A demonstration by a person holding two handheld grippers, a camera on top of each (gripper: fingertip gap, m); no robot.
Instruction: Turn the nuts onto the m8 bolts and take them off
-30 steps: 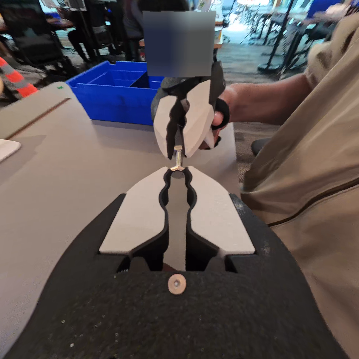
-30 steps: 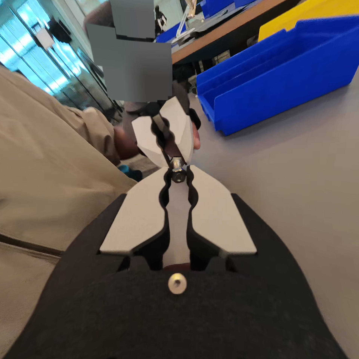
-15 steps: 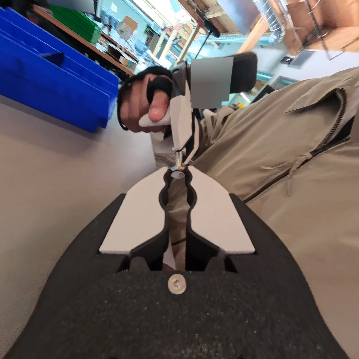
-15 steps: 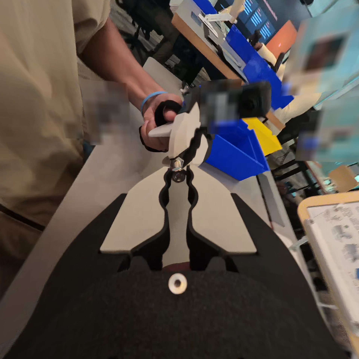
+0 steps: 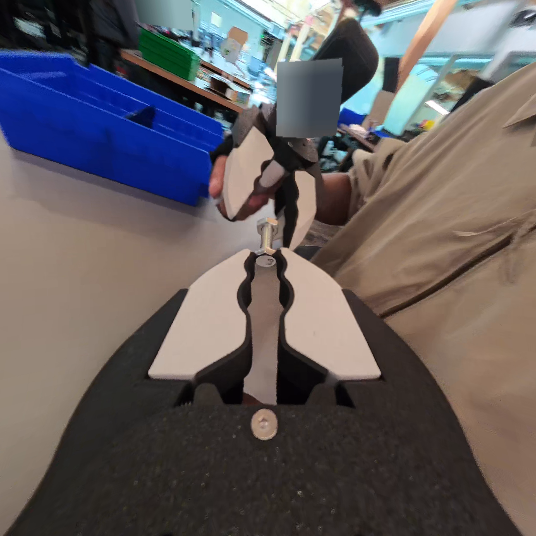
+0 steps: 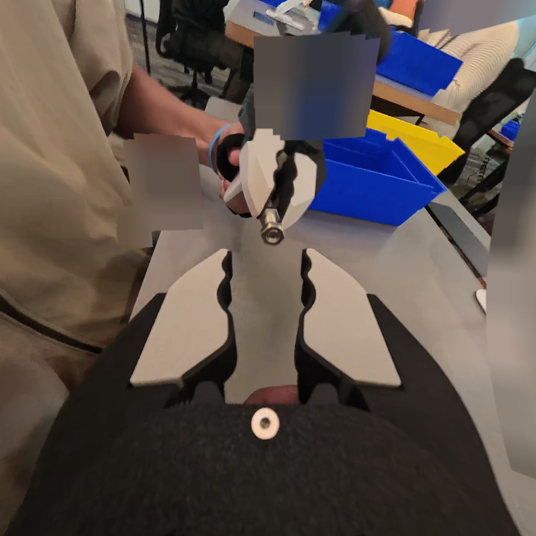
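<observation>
Here the left gripper [image 5: 265,255] pinches the bolt [image 5: 267,239] by its head, shank pointing at the right gripper [image 6: 265,255], whose jaws stand wide apart and empty. The nut [image 6: 272,233] sits at the shank's far end. Likely regripping between turns; next, close squarely on the nut.

Shiny metal bolt [image 5: 266,240]; glossy blue plastic bin [image 5: 101,139].
</observation>
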